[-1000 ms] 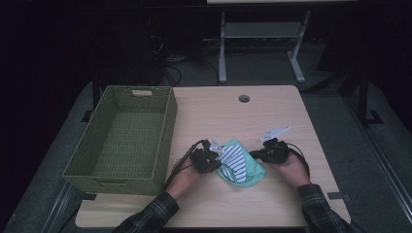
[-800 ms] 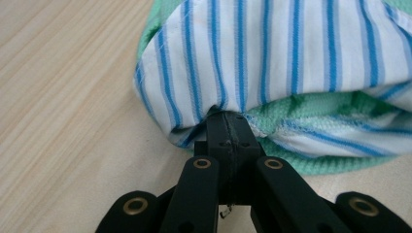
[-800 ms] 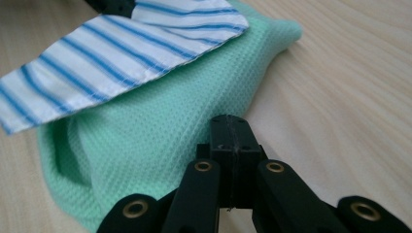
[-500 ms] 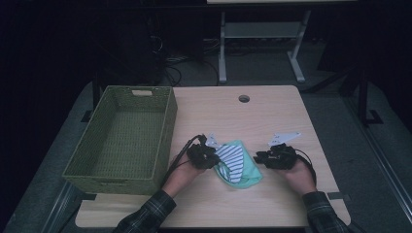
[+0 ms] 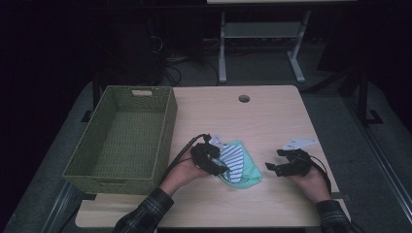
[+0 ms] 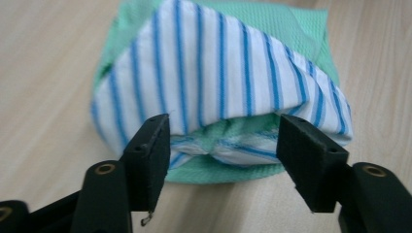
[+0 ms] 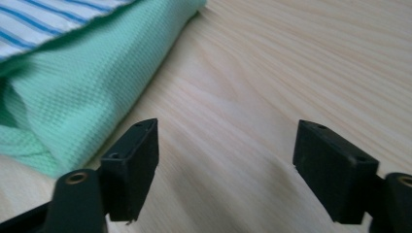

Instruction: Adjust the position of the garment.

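Now the folded striped cloth (image 5: 235,162) on its green cloth (image 5: 249,167) lies at lower centre of the table (image 5: 272,116). My left gripper (image 6: 223,145) gapes at its edge, perhaps touching; my right gripper (image 7: 226,165), lower right, spreads wide, empty.

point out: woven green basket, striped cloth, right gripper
woven green rectangular basket (image 5: 167,130), high view, on its right wall.
white cloth with blue stripes (image 6: 214,82), left gripper view, on its top fold.
black two-jaw right gripper (image 5: 273,167), high view, between its fingertips.

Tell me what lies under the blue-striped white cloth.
A mint-green waffle-weave cloth lies under the blue-striped white cloth, showing around its edges and inside its fold, on the light wooden table. Anything deeper inside the fold is covered.
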Demonstrator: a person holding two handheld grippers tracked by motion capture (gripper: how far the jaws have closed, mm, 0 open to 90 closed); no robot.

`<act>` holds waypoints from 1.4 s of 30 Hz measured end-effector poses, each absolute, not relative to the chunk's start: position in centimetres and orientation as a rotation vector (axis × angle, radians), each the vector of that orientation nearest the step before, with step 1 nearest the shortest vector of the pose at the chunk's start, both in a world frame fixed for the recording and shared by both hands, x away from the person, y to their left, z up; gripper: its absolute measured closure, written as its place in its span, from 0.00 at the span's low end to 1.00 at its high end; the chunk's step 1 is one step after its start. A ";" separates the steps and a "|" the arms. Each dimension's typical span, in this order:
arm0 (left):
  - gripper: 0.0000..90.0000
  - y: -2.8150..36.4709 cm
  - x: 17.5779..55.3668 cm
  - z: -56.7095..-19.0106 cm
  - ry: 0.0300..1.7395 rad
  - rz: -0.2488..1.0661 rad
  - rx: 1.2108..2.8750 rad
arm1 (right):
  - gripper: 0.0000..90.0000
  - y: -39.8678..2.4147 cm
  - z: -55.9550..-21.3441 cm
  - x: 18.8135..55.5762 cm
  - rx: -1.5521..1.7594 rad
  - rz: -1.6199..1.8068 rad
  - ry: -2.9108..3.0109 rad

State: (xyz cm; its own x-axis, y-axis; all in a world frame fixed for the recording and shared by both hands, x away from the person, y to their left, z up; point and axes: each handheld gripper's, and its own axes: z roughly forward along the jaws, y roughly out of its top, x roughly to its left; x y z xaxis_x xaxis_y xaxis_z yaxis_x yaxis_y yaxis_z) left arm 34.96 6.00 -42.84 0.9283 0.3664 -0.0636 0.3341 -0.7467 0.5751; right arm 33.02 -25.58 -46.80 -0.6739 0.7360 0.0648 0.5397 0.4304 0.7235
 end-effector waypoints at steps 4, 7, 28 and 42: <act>0.29 5.4 35.1 -43.7 0.475 0.047 2.528 | 0.22 -25.9 -47.2 33.0 1.119 1.063 2.419; 0.23 4.9 34.9 -44.4 0.498 0.032 2.523 | 0.21 -25.7 -47.7 33.1 1.123 1.021 2.422; 0.22 4.6 34.7 -45.5 0.456 0.080 2.575 | 0.15 -25.6 -48.3 33.2 1.106 1.055 2.397; 0.59 5.3 35.1 -45.0 0.464 0.090 2.562 | 0.15 -25.5 -48.3 33.2 1.120 1.051 2.391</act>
State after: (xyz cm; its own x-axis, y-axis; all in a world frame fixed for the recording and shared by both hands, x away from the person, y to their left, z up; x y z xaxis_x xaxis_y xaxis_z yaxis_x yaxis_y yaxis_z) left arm 35.11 5.30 -45.02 0.9388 0.3432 -0.0278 0.3079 -0.8006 0.5141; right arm 33.22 -25.54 -48.26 -0.6518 0.7575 0.0366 0.5390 0.4287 0.7250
